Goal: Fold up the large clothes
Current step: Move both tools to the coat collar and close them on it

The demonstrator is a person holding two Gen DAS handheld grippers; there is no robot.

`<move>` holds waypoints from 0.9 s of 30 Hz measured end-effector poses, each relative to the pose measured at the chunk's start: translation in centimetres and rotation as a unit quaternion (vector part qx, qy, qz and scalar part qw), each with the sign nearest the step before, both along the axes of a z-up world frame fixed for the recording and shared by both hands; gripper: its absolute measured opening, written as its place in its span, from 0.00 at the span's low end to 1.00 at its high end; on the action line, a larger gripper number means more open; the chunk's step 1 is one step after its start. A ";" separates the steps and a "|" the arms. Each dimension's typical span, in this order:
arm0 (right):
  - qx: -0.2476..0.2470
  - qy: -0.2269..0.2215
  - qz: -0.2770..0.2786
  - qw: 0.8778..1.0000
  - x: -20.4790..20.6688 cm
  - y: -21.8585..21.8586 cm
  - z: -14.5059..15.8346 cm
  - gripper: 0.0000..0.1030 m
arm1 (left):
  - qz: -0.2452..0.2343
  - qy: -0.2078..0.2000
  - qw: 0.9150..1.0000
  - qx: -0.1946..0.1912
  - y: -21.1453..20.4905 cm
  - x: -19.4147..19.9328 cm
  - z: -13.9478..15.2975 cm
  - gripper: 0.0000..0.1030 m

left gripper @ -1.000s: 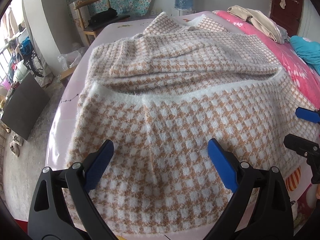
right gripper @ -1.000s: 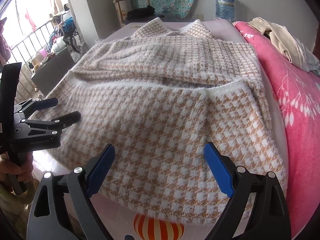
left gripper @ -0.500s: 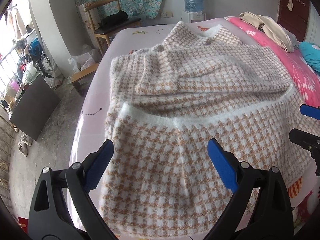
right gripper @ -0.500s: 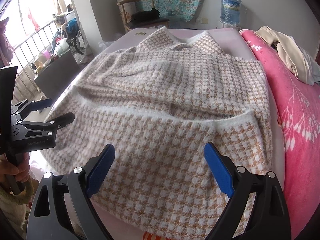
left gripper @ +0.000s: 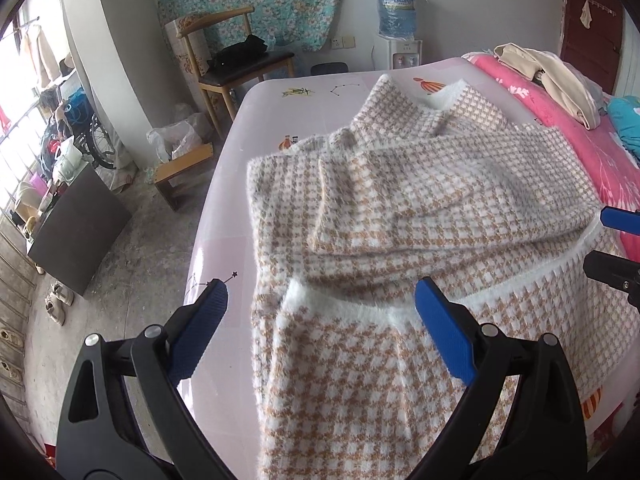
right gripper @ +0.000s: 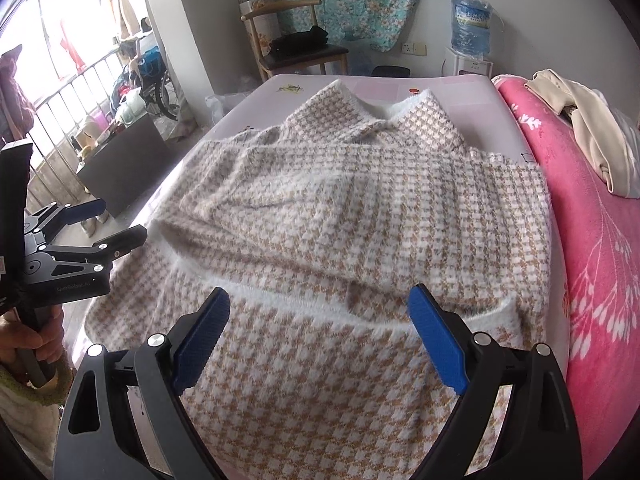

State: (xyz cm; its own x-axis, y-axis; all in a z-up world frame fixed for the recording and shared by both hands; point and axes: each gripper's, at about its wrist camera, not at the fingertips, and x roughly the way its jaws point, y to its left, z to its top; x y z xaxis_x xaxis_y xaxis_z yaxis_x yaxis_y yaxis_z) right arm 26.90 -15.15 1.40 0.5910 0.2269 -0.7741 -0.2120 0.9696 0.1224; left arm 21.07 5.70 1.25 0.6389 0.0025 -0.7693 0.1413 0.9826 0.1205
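Now the coat (left gripper: 420, 208), a fluffy tan-and-white houndstooth one, lies spread over the pale bed (left gripper: 240, 184), collar at the far end, hem near the person, with both sleeves laid across the chest and the near part drawn up so a white fuzzy edge runs across its middle. Both grippers hover above the near hem with nothing between their fingers: the left gripper (left gripper: 320, 344) is spread wide over the coat's near-left corner, and the right gripper (right gripper: 320, 348) is just as wide over the near-right part. I would judge the next step is to take the near edge and carry it toward the collar. The risks lie in the cloth itself: it is thick and slack, so a pinch may catch only the top layer and leave the lower one behind, dragging the crossed sleeves askew. If the two grippers lift unevenly, the fold will come out slanted. On the left the coat lies close to the bed's side, so a sideways tug could slide it off toward the floor (left gripper: 132, 280). The pink blanket (right gripper: 592, 240) on the right sits close enough to snag.
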 end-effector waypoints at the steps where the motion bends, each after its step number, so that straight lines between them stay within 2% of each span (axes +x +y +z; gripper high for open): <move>1: 0.000 0.000 -0.001 1.000 0.3 -0.1 0.2 0.86 | -0.001 -0.001 1.000 0.001 0.0 0.3 0.1 0.88; 6: 0.006 0.007 0.006 1.000 1.5 -0.5 0.8 0.86 | -0.012 -0.004 1.000 -0.003 -0.1 2.1 0.9 0.88; 10: 0.007 0.007 0.011 1.000 2.9 -1.8 2.0 0.86 | -0.021 -0.024 0.999 -0.007 0.2 4.1 2.4 0.88; 17: 0.001 -0.003 0.004 1.000 8.7 -5.1 4.8 0.86 | -0.026 -0.035 0.999 -0.032 1.3 10.8 4.9 0.88; 19: 0.009 0.006 0.008 1.000 11.1 -5.7 5.0 0.86 | -0.029 -0.029 0.998 -0.056 1.5 13.3 5.2 0.88; 22: 0.029 0.026 0.007 0.999 15.4 -6.6 4.7 0.86 | -0.038 -0.006 0.992 -0.117 1.3 17.4 4.8 0.88; 27: 0.098 0.083 -0.034 0.991 24.5 -9.4 2.2 0.86 | -0.059 0.045 0.980 -0.185 -1.7 25.0 2.2 0.88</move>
State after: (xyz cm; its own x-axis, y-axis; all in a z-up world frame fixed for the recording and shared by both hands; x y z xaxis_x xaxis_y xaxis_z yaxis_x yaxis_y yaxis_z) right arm 51.37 -24.51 3.65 0.4777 0.3462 -0.8074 -0.1073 0.9352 0.3375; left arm 46.06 3.97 3.48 0.5472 -0.3571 -0.7570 0.2493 0.9329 -0.2598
